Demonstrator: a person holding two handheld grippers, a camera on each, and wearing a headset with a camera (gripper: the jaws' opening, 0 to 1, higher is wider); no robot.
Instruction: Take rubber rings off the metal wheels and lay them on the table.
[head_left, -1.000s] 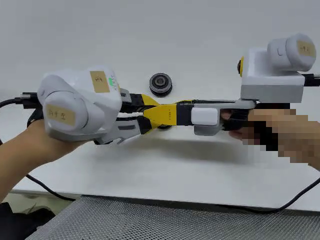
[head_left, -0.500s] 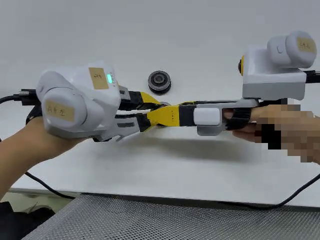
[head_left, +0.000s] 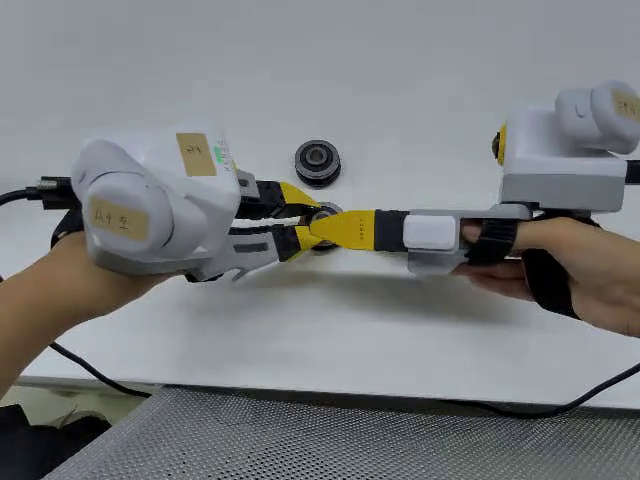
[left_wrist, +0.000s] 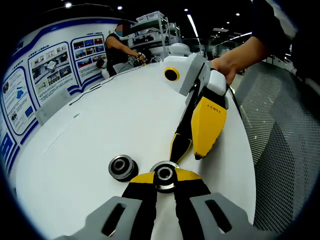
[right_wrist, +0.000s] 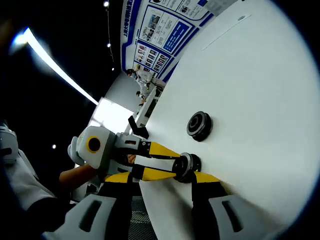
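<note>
A metal wheel with a dark rubber ring (head_left: 326, 213) is held just above the white table (head_left: 400, 330), with my left gripper (head_left: 316, 222) shut on it. In the left gripper view that wheel (left_wrist: 165, 175) sits between my yellow tips. My right gripper (head_left: 322, 236) points left at it. Its jaws stand apart, tips right beside the wheel (right_wrist: 188, 164), and touch cannot be told. The right gripper (left_wrist: 186, 156) reaches in from the upper right. A second ringed wheel (head_left: 318, 162) stands on edge on the table behind, also seen as wheel (left_wrist: 122, 167) and wheel (right_wrist: 199, 124).
The table's front edge (head_left: 330, 400) runs below the grippers, with a perforated metal surface (head_left: 300, 440) under it. Black cables (head_left: 90, 375) trail off both front corners. A person (left_wrist: 120, 42) stands far off at the table's other end.
My right gripper has drawn back to the right, away from the left gripper. The held wheel now shows between the yellow tips. The left gripper stays about where it was.
</note>
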